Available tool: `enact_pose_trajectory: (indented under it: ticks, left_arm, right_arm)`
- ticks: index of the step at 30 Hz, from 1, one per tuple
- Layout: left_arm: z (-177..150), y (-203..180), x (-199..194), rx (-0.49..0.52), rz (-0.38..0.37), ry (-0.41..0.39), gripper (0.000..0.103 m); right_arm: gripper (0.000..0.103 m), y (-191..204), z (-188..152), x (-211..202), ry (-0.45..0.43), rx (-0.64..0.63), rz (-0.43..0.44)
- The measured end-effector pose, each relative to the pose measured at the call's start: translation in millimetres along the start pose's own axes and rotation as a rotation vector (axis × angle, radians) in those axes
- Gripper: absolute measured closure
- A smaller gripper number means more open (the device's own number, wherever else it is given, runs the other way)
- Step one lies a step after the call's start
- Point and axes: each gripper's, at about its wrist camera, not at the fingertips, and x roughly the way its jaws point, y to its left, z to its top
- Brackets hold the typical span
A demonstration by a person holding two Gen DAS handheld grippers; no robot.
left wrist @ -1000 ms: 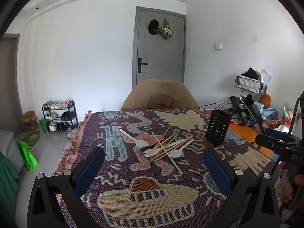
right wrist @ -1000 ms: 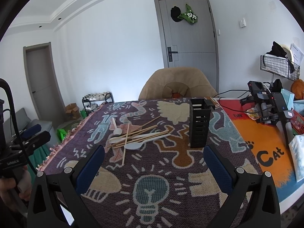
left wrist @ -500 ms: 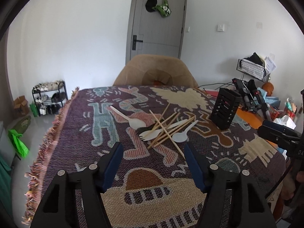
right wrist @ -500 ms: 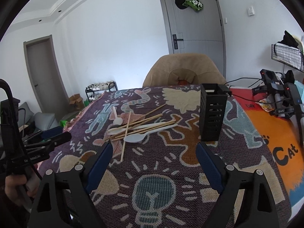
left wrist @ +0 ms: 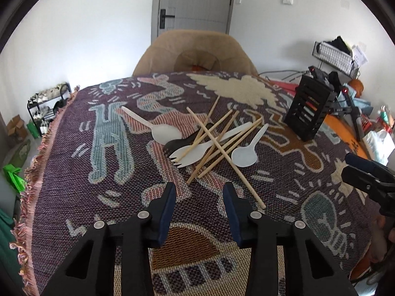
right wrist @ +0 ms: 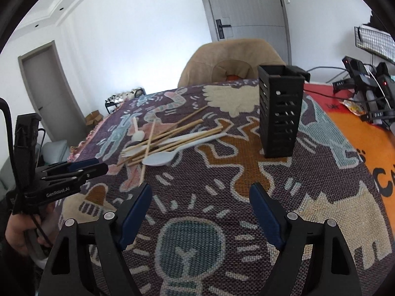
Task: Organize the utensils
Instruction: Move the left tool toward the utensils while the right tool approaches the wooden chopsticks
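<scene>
Left wrist view. We hold the left tongs [left wrist: 199, 192] over a surface [left wrist: 74, 172] covered with a patterned woven cloth; their jaws have just been closing, they stand partly open, and nothing lies between the blue pads [left wrist: 170, 207]. Just beyond the tips lies the pile of utensils: crossed wooden chopsticks [left wrist: 222, 153], a white fork [left wrist: 197, 151] among them, a black fork [left wrist: 176, 144] touching it on the left, one white spoon [left wrist: 158, 128] to the left and a second spoon [left wrist: 246, 153] to the right. The black slotted holder [left wrist: 308, 108] stands upright to the right of the pile, apart from it. The right tongs [left wrist: 365, 175] enter from the right edge. A tan chair [left wrist: 197, 51] stands behind the surface before a grey door [left wrist: 195, 2].

Right wrist view. We hold the right tongs [right wrist: 201, 197] above a light-bulb figure in the cloth; their jaws have also just been closing, but they stand wide apart and hold nothing. The holder [right wrist: 280, 111] stands ahead and slightly right, with no utensil visible in it. The chopsticks [right wrist: 172, 133], white fork [right wrist: 138, 150] and a spoon [right wrist: 160, 159] lie to the left of the holder, well apart from it. The left tongs [right wrist: 98, 170] appear at the left edge, held by a hand [right wrist: 19, 231], with their tips near the pile. An orange mat [right wrist: 370, 148] covers the surface on the right.
</scene>
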Motion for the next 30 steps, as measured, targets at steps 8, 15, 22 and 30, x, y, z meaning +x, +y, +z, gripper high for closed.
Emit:
enact_pose_trajectory:
  ticks: [8, 15, 22, 30]
  left_arm:
    - [9, 5, 33, -0.015, 0.016, 0.075, 0.071]
    - [10, 9, 45, -0.023, -0.011, 0.099, 0.093]
    - [8, 4, 22, -0.001, -0.038, 0.042, 0.098]
    - [10, 6, -22, -0.005, -0.076, -0.074, 0.099]
  right_arm:
    - [0.022, -14, -2, 9, 0.025, 0.030, -0.012]
    - [0.022, -16, -2, 11, 0.030, 0.030, -0.022]
    - [0.022, -8, -3, 16, 0.040, 0.021, -0.013]
    - [0.025, 11, -1, 24, 0.051, 0.008, 0.020]
